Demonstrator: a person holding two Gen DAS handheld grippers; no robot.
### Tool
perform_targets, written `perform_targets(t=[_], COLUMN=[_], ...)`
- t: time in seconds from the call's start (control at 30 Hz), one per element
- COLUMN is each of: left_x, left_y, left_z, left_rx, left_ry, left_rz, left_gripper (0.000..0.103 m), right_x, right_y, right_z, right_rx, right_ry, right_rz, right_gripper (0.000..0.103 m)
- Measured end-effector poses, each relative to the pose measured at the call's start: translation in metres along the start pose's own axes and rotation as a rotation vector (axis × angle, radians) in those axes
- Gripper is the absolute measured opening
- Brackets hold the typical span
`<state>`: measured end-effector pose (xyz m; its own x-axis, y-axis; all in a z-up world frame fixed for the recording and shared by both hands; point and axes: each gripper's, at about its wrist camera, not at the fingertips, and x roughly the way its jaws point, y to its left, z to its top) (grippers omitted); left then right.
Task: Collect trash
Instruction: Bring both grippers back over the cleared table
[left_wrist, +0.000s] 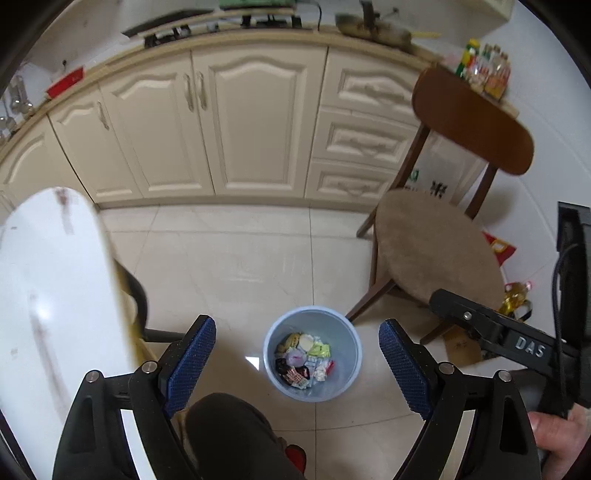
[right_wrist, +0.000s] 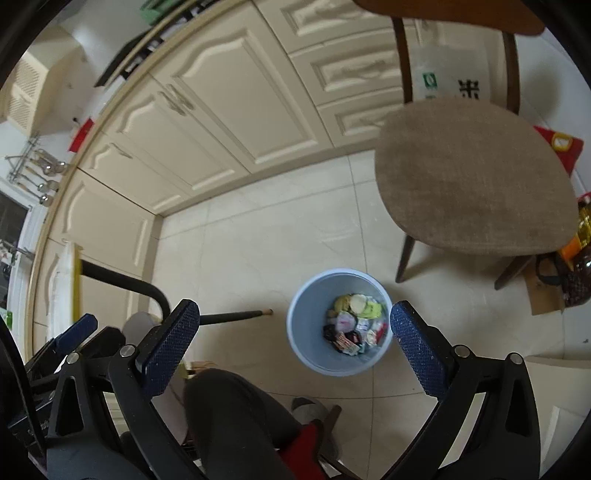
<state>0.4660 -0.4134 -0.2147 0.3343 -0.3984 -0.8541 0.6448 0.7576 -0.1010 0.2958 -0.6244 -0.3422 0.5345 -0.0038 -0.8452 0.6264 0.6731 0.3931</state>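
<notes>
A light blue trash bin (left_wrist: 274, 345) stands on the tiled floor, holding several crumpled wrappers and scraps (left_wrist: 303, 359). It also shows in the right wrist view (right_wrist: 306, 332) with the same trash (right_wrist: 356, 323) inside. My left gripper (left_wrist: 297, 363) is open and empty, high above the bin. My right gripper (right_wrist: 295, 349) is open and empty too, above the bin and just left of its centre. The right gripper's body shows at the right edge of the left wrist view (left_wrist: 491, 328).
A wooden chair with a tan cushion (left_wrist: 436, 251) stands right of the bin. Cream cabinets (left_wrist: 255, 122) run along the far side. A white tabletop (left_wrist: 48, 295) is at left. My dark-trousered leg (left_wrist: 229, 439) is below. Bags and a bottle (right_wrist: 576, 236) lie behind the chair.
</notes>
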Motion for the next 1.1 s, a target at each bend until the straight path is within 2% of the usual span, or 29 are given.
perform_targets(t=[0.07,0.17,0.33,0.4,0.53,0.67,0.83,0.9,1.1], left_x=[-0.033,-0.082,-0.172,-0.209,-0.267,-0.327,-0.385,-0.407,-0.439], left_y=[0.009,0.027,0.062,0.074,0.089,0.102,0.091,0.081,0.035], left_z=[-0.009,-0.028,-0.074,-0.098,-0.143,-0.2,-0.267,-0.29,-0.339], left_rx=[-0.012,-0.037,-0.118,-0.143,-0.183,-0.278,-0.338,-0.352,-0.377], left_ry=[-0.062,-0.157,-0.331,-0.397,-0.475,-0.565,-0.669,-0.707,-0.778], left_rz=[0.01,0.045,0.123,0.156,0.25,0.339,0.455,0.529,0.666], left_gripper=[0.087,0.094,0.098,0.102,0.102,0.102,0.102,0.102,0.102], right_x=[-0.014,-0.041,-0.095,-0.118,-0.153,-0.187,-0.227,-0.24,-0.272], right_y=[0.014,0.043,0.114,0.152,0.212,0.271,0.333,0.351,0.384], right_z=[-0.002,-0.006,-0.027,-0.042,-0.076,-0.116,-0.171,-0.191,-0.242], right_rx=[-0.023,-0.068,-0.193,-0.26,-0.37,-0.502,-0.657,-0.698,-0.785], right_ry=[-0.021,-0.068,-0.169,-0.215,-0.287,-0.352,-0.433,-0.469,-0.539], right_rz=[0.009,0.035,0.104,0.145,0.21,0.261,0.328,0.352,0.394], right_gripper=[0.103,0.103,0.103,0.103,0.103,0.103,0.103,0.103,0.103])
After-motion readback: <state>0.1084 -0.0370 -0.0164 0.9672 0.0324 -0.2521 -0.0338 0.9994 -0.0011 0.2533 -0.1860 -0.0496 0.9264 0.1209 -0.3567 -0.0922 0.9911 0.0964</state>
